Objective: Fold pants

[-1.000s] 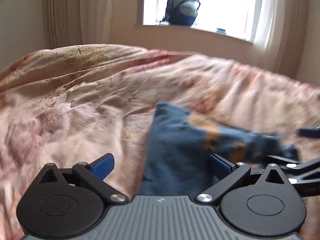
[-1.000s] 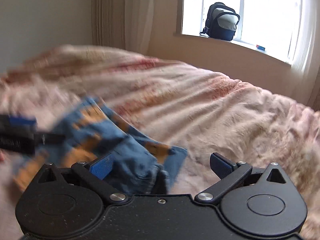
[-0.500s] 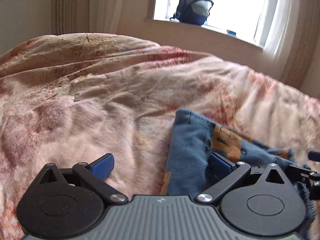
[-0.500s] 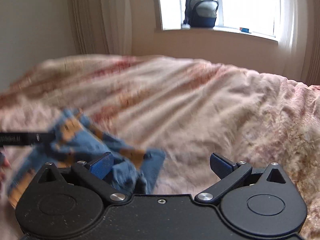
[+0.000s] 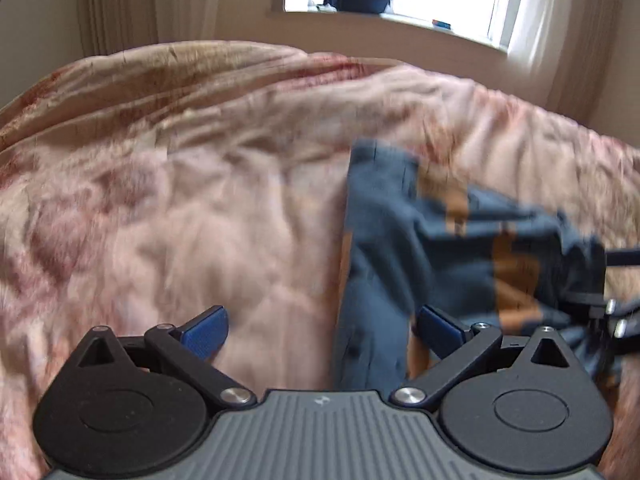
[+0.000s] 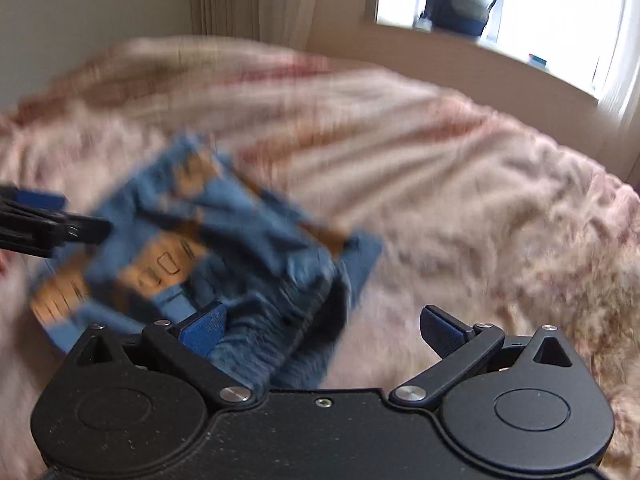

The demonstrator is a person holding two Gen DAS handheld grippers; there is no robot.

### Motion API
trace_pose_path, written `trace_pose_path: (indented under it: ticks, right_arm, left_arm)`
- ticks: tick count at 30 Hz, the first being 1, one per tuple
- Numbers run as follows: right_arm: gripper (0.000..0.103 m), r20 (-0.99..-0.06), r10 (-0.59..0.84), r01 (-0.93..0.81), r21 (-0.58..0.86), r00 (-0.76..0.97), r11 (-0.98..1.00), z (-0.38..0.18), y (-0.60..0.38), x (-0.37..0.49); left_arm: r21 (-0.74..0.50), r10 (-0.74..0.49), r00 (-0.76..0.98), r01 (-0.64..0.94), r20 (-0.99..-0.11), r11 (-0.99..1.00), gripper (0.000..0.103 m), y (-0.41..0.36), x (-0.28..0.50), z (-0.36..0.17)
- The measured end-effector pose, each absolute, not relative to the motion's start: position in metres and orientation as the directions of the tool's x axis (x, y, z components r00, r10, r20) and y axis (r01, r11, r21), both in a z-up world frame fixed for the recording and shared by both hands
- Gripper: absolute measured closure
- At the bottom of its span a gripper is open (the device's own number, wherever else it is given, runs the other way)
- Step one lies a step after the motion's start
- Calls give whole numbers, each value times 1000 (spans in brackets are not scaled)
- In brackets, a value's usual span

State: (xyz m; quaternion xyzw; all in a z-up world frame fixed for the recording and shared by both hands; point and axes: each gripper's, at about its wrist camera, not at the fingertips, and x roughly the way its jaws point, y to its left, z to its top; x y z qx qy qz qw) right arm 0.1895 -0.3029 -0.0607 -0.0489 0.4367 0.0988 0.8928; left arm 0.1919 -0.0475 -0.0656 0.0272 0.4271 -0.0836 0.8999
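- The small blue pants with orange printed patches point(image 6: 224, 248) are seen lying bunched on the bed, on the pink and red mottled plush blanket point(image 5: 180, 208), towards the near edge and between the two tools.
- No flat, squared packet is shown: the cloth is heaped in loose ridges, with one corner spread out flat to the right in the right wrist view, so the pants cannot be said to lie folded as the task wants.
- The left claw point(image 5: 322, 330) is held wide apart, its blue pads clear of any cloth; the left edge of the pants runs up between them, seemingly so that this edge can be taken or smoothed.
- The right claw point(image 6: 322, 330) is likewise spread wide and nothing is gripped; its left pad point(image 6: 202, 330) lies just against the crumpled waist end (contact cannot be settled through the blur).
- Each tool is glimpsed at the margin of the other's view, one on each side of the garment, a placing that suits a two-handed spread or fold.
- Both views are smeared, which suggests motion.
- The heap would fit either a garment being laid out for folding or one released mid-fold; which of these it is cannot be judged from the cloth alone.
- A dark backpack point(image 6: 460, 0) is seen on the windowsill beyond the bed.
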Motion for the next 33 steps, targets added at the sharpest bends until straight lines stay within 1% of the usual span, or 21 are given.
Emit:
trace_pose_path:
  ticks: [2, 3, 7, 14, 20, 30, 33]
  right_arm:
    - [1, -803, 163, -162, 83, 573, 983, -57, -314, 189]
    - [1, -798, 168, -144, 103, 579, 984, -52, -317, 188]
    - [1, -770, 158, -142, 88, 618, 986, -36, -317, 172]
    - [1, -758, 169, -167, 80, 630, 983, -28, -306, 143]
    - [1, -768, 162, -167, 73, 620, 983, -32, -303, 141]
    - [1, -768, 171, -166, 85, 618, 982, -39, -305, 144]
    - [1, -720, 199, -169, 115, 665, 979, -35, -307, 144]
  left_arm:
    - [-33, -135, 622, 173, -771, 984, 0, -42, 178, -64]
    - [-34, -133, 610, 171, -781, 985, 0, -40, 174, -61]
    - [-33, -120, 594, 155, -796, 987, 0, -36, 161, -46]
    - [-54, -144, 637, 158, -757, 986, 0, -36, 139, -28]
    - [-62, -155, 642, 165, -751, 984, 0, -37, 136, -29]
    - [-87, -153, 643, 133, -751, 987, 0, -29, 142, -33]
    - [-122, -182, 646, 138, -741, 983, 0, -27, 145, -34]
